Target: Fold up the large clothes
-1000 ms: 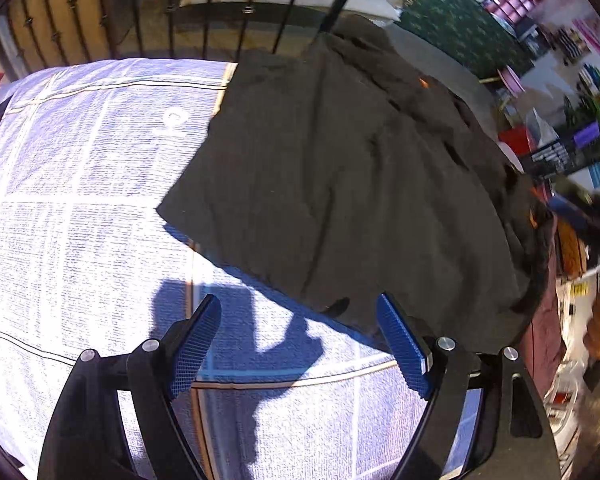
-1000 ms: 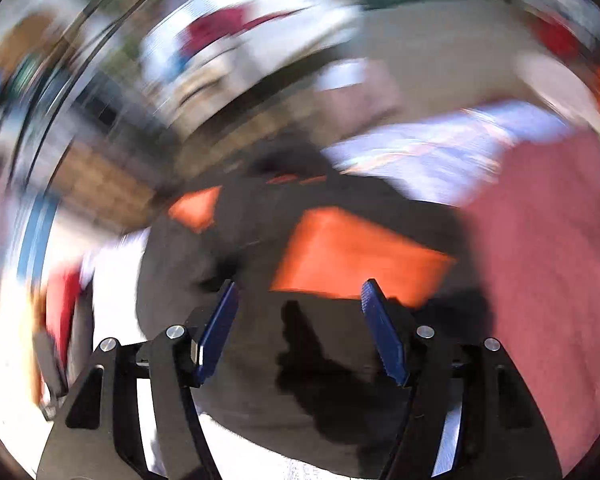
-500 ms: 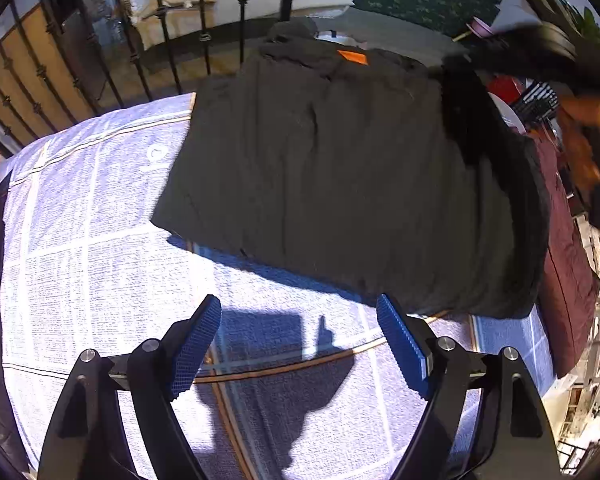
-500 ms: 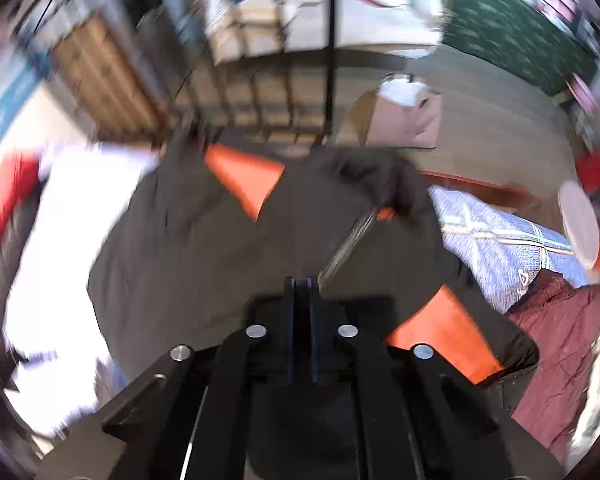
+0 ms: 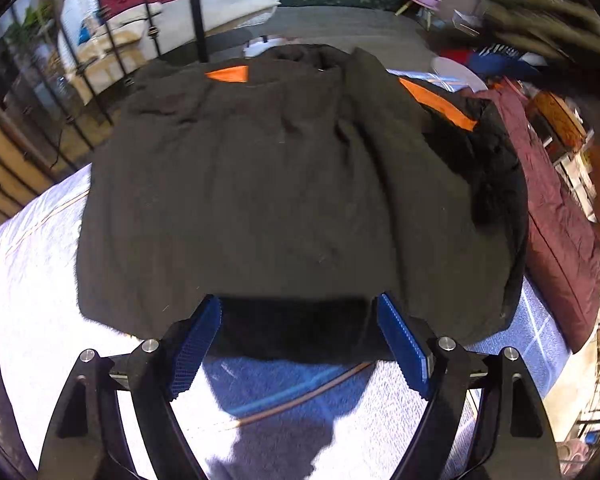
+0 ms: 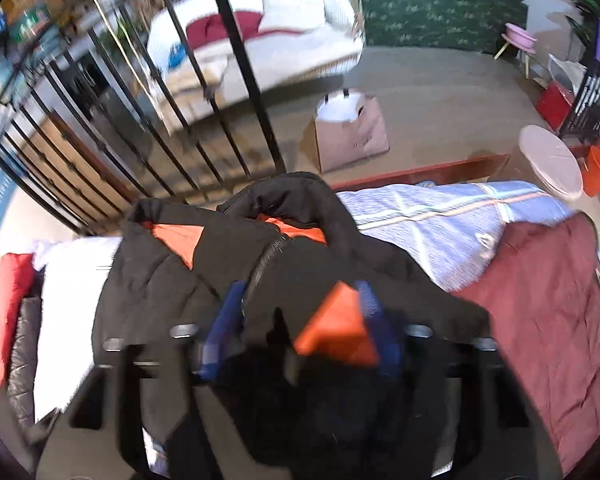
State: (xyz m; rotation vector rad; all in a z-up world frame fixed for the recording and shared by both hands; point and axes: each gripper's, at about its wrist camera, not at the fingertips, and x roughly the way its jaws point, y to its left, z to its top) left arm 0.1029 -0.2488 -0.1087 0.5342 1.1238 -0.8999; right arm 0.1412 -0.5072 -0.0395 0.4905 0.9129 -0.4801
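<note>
A black jacket [image 5: 260,184] with orange lining lies spread on a bed covered by a light blue checked sheet [image 5: 340,412]. The collar end points toward the black metal railing [image 6: 236,60] at the far edge of the bed. A dark red blanket [image 6: 540,308] lies beside the jacket on its right.

The left gripper [image 5: 300,344] hovers above the near hem of the jacket. Its 2 blue pads stand wide apart, and nothing is held between them.

The right gripper [image 6: 300,328] is motion-blurred and sits low over the jacket's zip and an orange lining patch [image 6: 336,332]. Its jaws are opening. Jacket fabric and the orange patch lie between the 2 blue pads, but the pads do not press on the cloth.

Beyond the bed, a pink paper bag [image 6: 352,132] stands on the floor near a white sofa [image 6: 300,36].
</note>
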